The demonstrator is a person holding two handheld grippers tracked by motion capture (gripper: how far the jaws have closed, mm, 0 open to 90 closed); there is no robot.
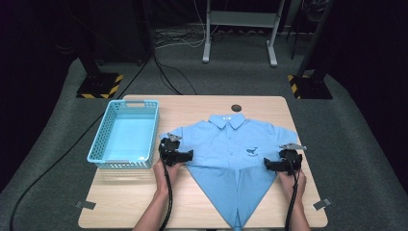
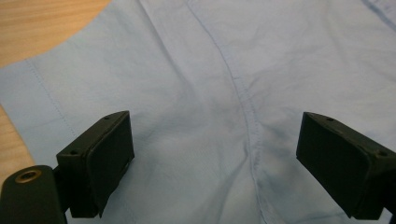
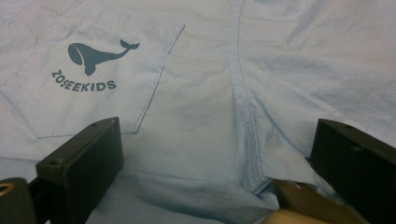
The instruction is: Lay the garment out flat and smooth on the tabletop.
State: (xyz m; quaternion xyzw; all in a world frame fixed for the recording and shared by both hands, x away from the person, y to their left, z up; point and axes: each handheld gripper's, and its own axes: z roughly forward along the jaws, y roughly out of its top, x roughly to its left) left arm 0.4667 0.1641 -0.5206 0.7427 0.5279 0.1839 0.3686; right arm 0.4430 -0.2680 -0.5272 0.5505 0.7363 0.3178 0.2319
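Both grippers released on the folded shirt

Your left gripper [image 1: 188,155] and right gripper [image 1: 267,164] stood unclenched, gripping nothing, over the blue shirt [image 1: 226,144] at mid-table; you did well to regrip low, at the fold. The right gripper view showed the whale print [image 3: 100,54]; the high view showed the basket [image 1: 98,149] left.

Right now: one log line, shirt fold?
left tool: open | right tool: open | shirt: flat, lower sides folded in | basket: beside shirt

Grey carpet floor [image 1: 356,159], dark room, white stand [image 1: 240,29] behind.
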